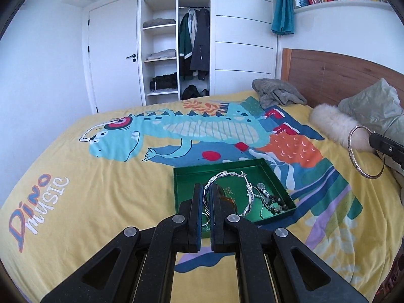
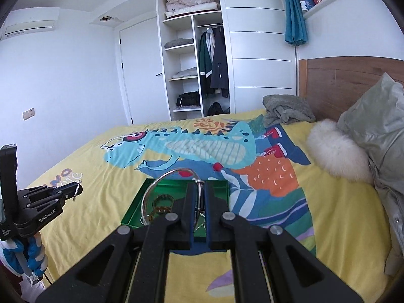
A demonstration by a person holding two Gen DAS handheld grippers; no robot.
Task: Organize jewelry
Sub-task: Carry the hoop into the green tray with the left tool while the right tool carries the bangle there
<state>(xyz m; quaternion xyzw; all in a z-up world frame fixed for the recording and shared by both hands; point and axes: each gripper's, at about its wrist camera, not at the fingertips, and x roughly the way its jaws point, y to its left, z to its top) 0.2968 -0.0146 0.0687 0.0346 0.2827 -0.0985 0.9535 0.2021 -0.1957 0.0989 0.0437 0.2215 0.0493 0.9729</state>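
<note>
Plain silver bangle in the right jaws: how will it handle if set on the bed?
The bangle probably stays rigid: it holds its round shape though pinched at one point. Its smooth, shiny metal may slip in the jaws. On the bedspread it would likely topple flat, not roll.

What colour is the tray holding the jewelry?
Green tray, clearest in the left wrist view.

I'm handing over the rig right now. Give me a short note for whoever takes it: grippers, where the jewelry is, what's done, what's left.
Left gripper: shut on the twisted silver bracelet, held above the green tray.
Right gripper: shut on the plain silver bangle, also held above the tray.
Tray lies on the yellow bedspread; a beaded bracelet and an amber ring piece are in it.
Done: both bracelets picked up.
Left: place both, then sort the tray's remaining pieces.
</note>
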